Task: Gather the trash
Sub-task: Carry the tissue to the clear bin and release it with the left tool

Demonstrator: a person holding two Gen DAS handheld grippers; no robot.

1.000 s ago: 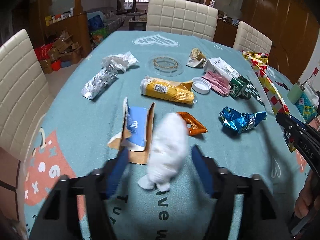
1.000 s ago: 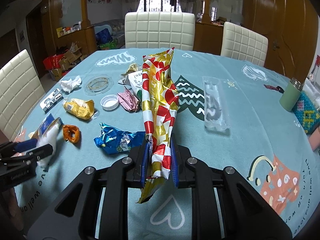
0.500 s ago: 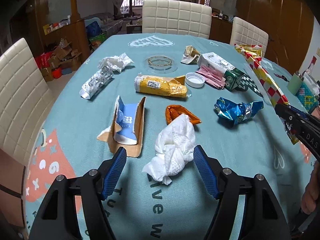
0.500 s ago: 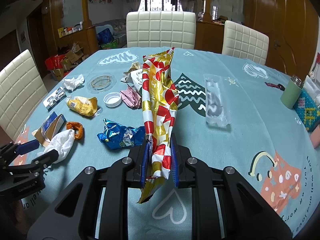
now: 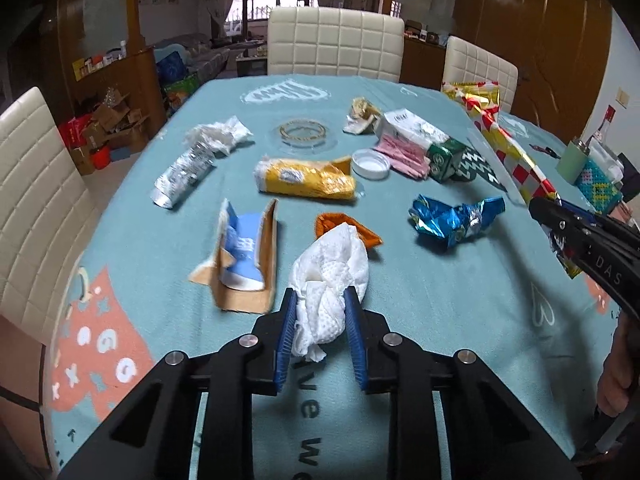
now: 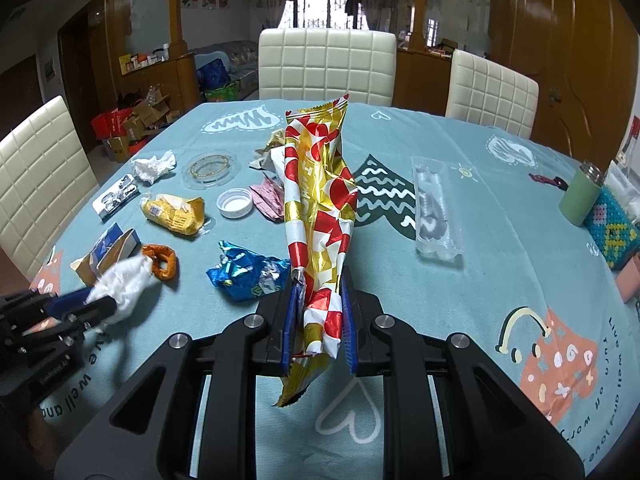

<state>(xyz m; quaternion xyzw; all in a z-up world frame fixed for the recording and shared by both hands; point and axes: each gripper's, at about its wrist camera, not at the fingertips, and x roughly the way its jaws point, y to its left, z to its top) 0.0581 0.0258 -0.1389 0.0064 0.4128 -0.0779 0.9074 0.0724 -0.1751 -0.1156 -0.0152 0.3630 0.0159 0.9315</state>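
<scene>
My left gripper (image 5: 320, 300) is shut on a crumpled white paper towel (image 5: 332, 276) just above the teal tablecloth (image 5: 440, 320); it also shows in the right wrist view (image 6: 120, 288). My right gripper (image 6: 318, 292) is shut on a long red, gold and white foil wrapper (image 6: 318, 200) that stands upright above the table; the wrapper also shows at the right in the left wrist view (image 5: 504, 140). Loose trash lies beyond: an orange wrapper (image 5: 344, 226), a torn blue and brown carton (image 5: 244, 256), a blue foil wrapper (image 5: 452, 216), a yellow packet (image 5: 304, 178).
Farther back lie a silver wrapper (image 5: 184, 172), a white tissue (image 5: 218, 134), a white cap (image 5: 371, 163), a clear lid (image 5: 303, 132), a pink wrapper (image 5: 400, 152) and a green-white carton (image 5: 424, 140). A clear plastic tray (image 6: 436, 204) and a green cup (image 6: 582, 192) stand right. Cream chairs surround the table.
My left gripper has closed on the white paper towel, which lay loose between the open fingers half a second ago. My right gripper still holds the foil wrapper, hardly moved.
</scene>
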